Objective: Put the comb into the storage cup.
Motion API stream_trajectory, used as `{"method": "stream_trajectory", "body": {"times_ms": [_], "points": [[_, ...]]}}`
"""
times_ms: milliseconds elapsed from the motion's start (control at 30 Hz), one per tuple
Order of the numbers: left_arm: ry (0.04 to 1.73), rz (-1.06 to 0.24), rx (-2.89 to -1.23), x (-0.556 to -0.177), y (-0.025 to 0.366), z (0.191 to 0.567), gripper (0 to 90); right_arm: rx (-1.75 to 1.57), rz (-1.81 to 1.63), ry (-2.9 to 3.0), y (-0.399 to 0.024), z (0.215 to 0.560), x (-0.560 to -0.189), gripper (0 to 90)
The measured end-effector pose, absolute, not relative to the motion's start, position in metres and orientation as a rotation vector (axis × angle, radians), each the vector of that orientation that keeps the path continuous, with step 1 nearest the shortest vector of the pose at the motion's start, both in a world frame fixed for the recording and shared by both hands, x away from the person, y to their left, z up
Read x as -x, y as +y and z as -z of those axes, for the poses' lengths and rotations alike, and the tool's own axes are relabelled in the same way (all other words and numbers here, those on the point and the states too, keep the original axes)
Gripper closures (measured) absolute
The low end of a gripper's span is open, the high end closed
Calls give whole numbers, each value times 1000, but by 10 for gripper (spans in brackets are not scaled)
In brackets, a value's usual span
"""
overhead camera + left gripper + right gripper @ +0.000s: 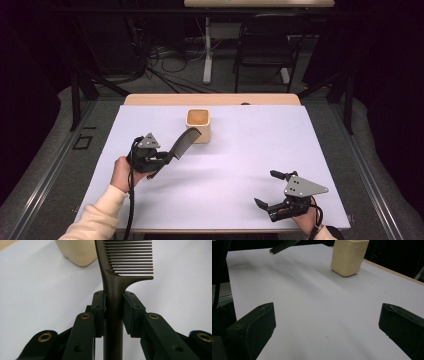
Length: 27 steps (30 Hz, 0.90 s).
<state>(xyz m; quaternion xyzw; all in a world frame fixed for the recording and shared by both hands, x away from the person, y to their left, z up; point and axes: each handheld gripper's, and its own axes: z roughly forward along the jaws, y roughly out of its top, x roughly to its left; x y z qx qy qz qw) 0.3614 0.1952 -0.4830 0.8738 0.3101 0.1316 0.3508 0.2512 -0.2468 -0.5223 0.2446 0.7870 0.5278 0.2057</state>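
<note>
A dark comb is held by its handle in my left gripper, lifted off the white table with its teeth end pointing at a beige cup. In the left gripper view the pads press both sides of the comb's handle and the teeth point right; the gripper is shut on it, with the cup just beyond. My right gripper rests near the front right edge, jaws wide apart and nothing between them. In the right gripper view the cup stands far ahead.
The cup stands upright at the table's back middle, and looks to hold nothing. A wooden edge runs behind the white surface. Beyond it are a chair, cables and a table leg on the floor. A cable trails from the left gripper.
</note>
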Motion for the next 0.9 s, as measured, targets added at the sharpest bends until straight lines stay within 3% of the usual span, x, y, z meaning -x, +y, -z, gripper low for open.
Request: {"method": "stream_trajectory", "body": {"times_ms": [900], "points": [[902,-510,-2028,-375,198,481,722,-678,-1470,2189,-247,522,-252,6]]}}
